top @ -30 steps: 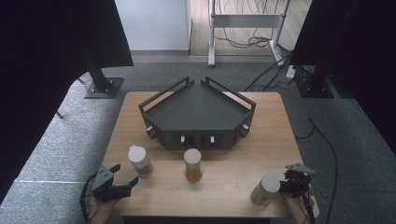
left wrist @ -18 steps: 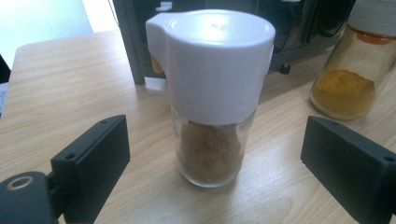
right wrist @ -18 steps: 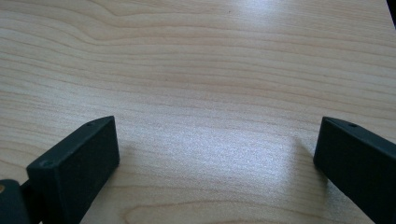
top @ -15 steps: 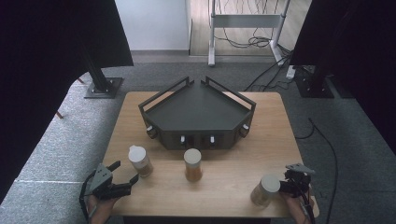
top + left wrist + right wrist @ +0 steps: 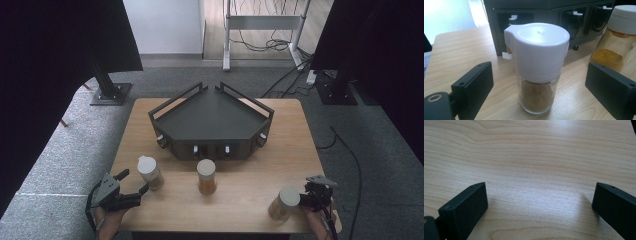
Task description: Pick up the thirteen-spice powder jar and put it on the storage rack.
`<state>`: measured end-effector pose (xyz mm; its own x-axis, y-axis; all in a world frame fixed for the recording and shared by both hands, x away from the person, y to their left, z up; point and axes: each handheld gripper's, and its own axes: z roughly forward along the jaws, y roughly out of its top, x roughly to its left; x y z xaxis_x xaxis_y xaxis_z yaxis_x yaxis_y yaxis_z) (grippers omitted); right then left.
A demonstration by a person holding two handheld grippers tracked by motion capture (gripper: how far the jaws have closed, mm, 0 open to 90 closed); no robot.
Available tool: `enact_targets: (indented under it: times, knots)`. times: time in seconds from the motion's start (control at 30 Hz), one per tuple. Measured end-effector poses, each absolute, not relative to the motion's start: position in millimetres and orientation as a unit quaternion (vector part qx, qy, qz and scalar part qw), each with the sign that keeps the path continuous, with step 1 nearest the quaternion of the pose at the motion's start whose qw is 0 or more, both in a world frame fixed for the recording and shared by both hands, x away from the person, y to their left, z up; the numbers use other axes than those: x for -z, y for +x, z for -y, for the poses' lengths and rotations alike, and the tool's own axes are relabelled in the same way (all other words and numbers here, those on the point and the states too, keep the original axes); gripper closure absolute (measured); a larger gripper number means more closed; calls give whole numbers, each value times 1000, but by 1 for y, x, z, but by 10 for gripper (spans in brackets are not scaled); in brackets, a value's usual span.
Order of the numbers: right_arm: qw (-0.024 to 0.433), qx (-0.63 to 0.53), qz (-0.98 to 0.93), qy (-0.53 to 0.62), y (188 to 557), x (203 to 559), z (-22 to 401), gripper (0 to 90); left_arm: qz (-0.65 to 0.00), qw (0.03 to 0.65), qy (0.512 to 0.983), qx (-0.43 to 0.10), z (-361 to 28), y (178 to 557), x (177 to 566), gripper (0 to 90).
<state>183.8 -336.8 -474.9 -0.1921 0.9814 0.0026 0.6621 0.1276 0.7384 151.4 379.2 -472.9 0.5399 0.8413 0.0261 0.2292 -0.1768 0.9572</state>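
My left gripper (image 5: 536,82) gapes wide around the white-capped spice jar (image 5: 537,67) without touching it (brown powder inside), upright on the worktop (image 5: 466,50). At two o'clock stands a second jar (image 5: 616,37); at twelve, the dark rack (image 5: 544,10). My right gripper (image 5: 539,205) gapes over bare wood.

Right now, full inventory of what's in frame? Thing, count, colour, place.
Spice jars: 3, clear glass with white lids, brownish contents; left jar ahead of the left tool, middle jar in front of the rack, right jar at the near right edge.
Rack: 1, black, angular, centre-back of table, with slots in its front face.
Table: 1, light wood.
Stands: 2 dark bases on grey carpet behind the table; a white frame with cables beyond.
Left tool: black, jaws open, either side of the left jar, not touching.
Right tool: black, jaws open over bare wood, beside the right jar.
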Motion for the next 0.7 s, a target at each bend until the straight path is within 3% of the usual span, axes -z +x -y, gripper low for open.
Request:
enact_targets:
  times: [0.7]
  knots:
    - [256, -312, -706, 582, 184, 475, 337, 0, -366, 522, 714, -290, -364, 170, 473, 80]
